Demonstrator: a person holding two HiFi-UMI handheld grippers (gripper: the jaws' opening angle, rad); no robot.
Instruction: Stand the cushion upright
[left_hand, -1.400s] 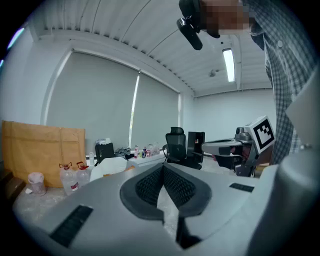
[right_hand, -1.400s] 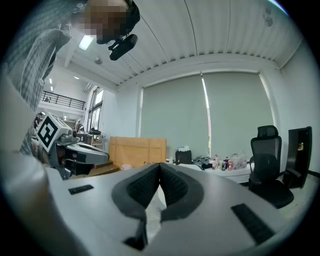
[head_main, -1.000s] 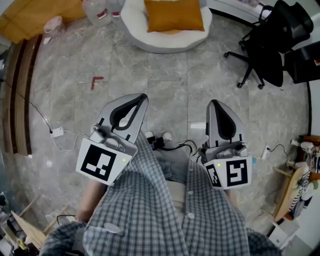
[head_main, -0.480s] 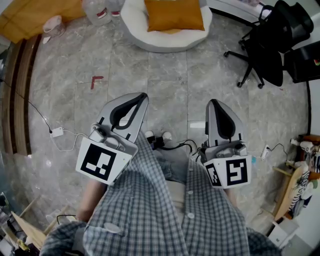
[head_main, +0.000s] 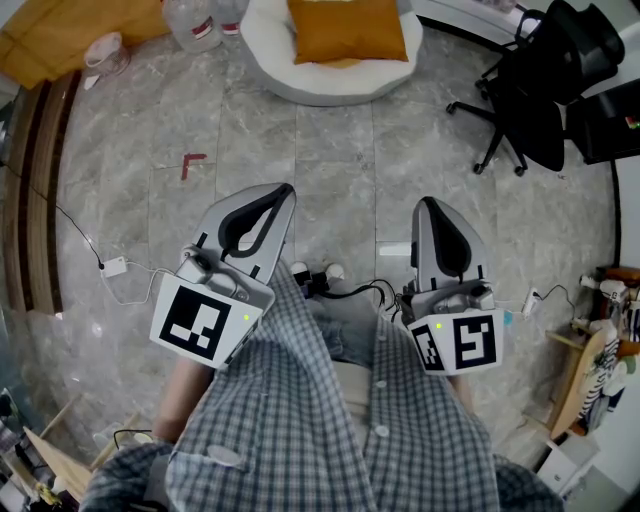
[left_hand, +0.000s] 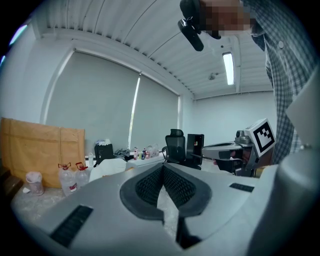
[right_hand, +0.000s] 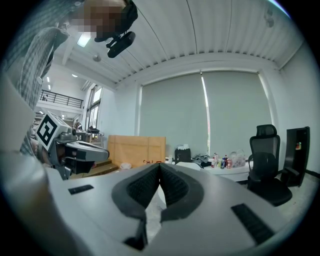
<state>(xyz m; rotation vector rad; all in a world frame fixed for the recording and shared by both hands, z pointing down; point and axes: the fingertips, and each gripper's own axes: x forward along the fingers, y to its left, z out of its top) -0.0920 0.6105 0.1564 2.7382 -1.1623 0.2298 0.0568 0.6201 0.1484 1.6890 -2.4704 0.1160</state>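
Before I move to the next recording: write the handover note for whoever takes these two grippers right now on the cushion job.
Left hand-held gripper: shut, empty, held over the grey stone floor.
Right hand-held gripper: shut, empty, alongside it.
Orange square fabric cushion: lying flat on the white round padded seat, well ahead of both grippers, nothing touching it.
Done: nothing yet.
Left: approach the seat, open the jaws, probably take the cushion by an edge and stand it upright.

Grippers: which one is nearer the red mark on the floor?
The left gripper; the red mark lies on its side, with the right gripper farther away.
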